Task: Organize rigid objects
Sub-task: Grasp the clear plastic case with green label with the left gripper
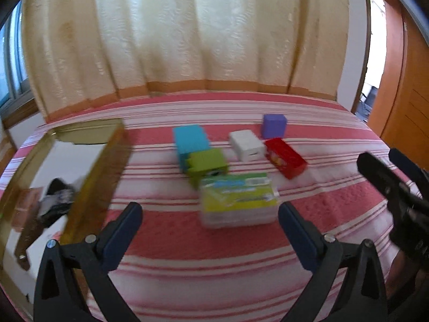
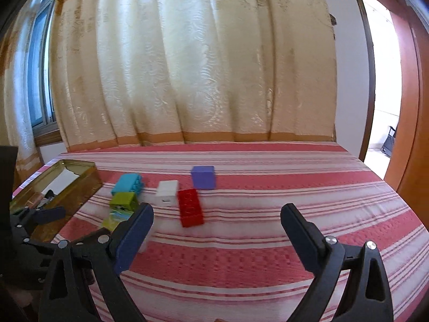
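Left gripper (image 1: 210, 216) jaws spread wide, empty, lined up on near plastic pack (image 1: 237, 201), likely next grab. Right gripper (image 2: 217, 221) jaws spread too, empty. Colored blocks (image 1: 205, 161) lie loose mid-bed. Gold tin (image 1: 93, 161) waits open at left, probably for putting things in.

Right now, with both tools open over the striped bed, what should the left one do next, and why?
Probably ease the left tool forward and down around the yellow-green packet. It lies nearest, centred between the open jaws, with the gold tin to the left.
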Demonstrator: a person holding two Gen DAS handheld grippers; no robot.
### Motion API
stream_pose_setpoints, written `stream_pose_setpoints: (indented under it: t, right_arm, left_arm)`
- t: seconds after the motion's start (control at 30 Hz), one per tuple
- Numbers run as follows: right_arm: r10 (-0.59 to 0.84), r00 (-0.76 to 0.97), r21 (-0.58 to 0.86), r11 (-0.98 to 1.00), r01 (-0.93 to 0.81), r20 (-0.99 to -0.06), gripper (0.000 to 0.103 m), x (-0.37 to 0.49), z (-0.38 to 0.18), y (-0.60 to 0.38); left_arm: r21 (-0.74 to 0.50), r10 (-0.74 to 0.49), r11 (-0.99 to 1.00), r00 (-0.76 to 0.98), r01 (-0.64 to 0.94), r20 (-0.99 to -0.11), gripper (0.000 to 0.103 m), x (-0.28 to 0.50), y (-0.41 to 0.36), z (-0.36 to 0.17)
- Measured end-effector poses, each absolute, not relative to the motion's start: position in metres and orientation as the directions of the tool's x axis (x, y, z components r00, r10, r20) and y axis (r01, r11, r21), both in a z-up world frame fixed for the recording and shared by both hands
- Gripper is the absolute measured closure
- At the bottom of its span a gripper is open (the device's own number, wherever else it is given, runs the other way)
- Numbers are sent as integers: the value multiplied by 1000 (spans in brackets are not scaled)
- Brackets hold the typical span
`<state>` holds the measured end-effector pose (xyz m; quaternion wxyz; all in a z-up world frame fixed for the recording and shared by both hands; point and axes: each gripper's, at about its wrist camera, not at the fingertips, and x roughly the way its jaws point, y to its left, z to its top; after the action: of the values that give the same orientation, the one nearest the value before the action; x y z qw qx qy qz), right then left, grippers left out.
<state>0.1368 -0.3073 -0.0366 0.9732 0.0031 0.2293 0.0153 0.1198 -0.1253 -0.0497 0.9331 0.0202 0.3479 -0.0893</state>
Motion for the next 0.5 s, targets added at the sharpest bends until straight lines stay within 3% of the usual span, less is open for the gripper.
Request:
stream_pose_setpoints:
  t: [0.23, 0.3, 0.33, 0.5]
  right_arm:
    - [30, 889, 60, 998, -3, -457, 6, 142, -41, -323]
    - [32, 885, 56, 998, -8, -464, 6, 144, -42, -321]
    - [33, 884, 52, 999, -10, -466, 6, 145, -42, -320]
    - [35, 875, 38, 999, -19, -482, 6, 154, -44, -315]
  left_arm:
    - [18, -138, 976, 679, 218, -721, 1, 142, -156, -65]
    - [8, -141, 976, 658, 218, -740, 9, 146, -154, -69]
    - [-19, -162, 974, 642, 224, -749, 20, 149, -151, -71]
    - [-51, -195, 971, 657, 232, -728, 21, 142, -140, -67]
